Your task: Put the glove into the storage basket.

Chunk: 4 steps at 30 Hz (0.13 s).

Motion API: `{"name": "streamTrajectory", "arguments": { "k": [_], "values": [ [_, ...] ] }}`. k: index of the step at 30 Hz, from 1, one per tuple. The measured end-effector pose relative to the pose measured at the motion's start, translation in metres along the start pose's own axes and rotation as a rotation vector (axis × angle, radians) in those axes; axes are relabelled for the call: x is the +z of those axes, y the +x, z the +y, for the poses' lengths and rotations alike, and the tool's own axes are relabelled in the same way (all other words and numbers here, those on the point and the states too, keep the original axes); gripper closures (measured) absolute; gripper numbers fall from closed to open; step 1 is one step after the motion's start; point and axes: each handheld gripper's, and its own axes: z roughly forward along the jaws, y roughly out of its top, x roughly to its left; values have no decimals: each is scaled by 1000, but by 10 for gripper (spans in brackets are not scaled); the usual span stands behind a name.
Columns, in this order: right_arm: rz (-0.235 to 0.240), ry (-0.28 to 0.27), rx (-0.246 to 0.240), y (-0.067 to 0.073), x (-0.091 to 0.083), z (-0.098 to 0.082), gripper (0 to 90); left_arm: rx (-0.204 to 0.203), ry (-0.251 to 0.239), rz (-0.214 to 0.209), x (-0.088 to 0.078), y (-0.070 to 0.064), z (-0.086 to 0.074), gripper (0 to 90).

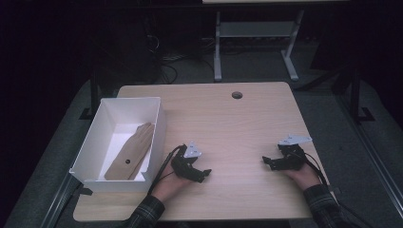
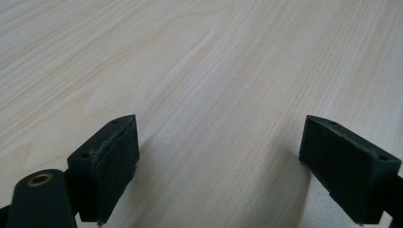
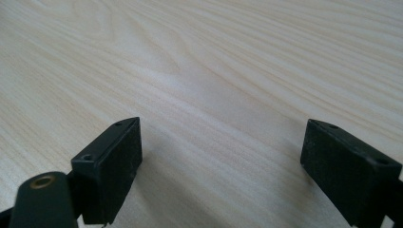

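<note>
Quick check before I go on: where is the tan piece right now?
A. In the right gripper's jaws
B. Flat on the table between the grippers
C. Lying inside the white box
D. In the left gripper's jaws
C: the tan piece lies inside the white box, and both the left gripper and the right gripper rest open and empty on the table.

Bare table between and beyond both hands, white box walling the left edge

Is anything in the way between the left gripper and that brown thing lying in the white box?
Yes. The white box's near side wall stands between the left gripper and the brown thing, so the gripper would probably have to go up over the wall. Bare table lies between gripper and box.
</note>
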Motion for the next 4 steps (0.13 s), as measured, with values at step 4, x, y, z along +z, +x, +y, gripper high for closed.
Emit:
{"name": "streamTrajectory", "arguments": {
  "k": [4],
  "values": [
    [-1, -2, -4, 0, 0, 0, 132, 1, 0, -1, 0, 0, 0, 123]
  ]
}}
